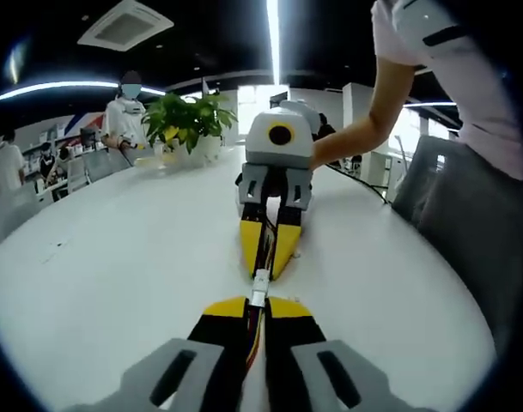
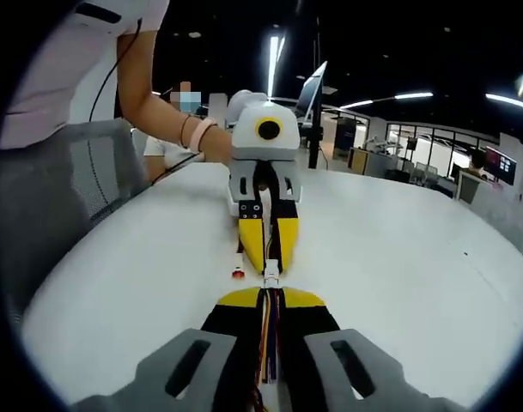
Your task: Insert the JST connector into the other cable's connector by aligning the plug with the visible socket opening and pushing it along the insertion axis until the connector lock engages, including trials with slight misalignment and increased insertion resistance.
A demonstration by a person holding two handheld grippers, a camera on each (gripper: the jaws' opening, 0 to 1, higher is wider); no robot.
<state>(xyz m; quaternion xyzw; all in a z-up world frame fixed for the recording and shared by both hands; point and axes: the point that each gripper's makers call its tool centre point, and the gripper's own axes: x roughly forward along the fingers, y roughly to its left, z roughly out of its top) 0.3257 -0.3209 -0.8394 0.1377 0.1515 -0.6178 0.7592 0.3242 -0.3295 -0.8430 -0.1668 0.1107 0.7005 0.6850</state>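
Observation:
Over a white table, my two grippers face each other tip to tip. In the left gripper view, my left gripper is shut on a bundle of coloured wires that ends in a small white JST connector. My right gripper is opposite, shut on a dark cable. In the right gripper view, my right gripper is shut on its wires, and the white connector sits between it and the left gripper. The two connector halves meet there. Whether they are locked together is too small to tell.
A small red piece lies on the table beside the connectors. A potted plant stands at the table's far edge. A person's arm holds the right gripper. Grey chairs stand at the table's side, with people beyond.

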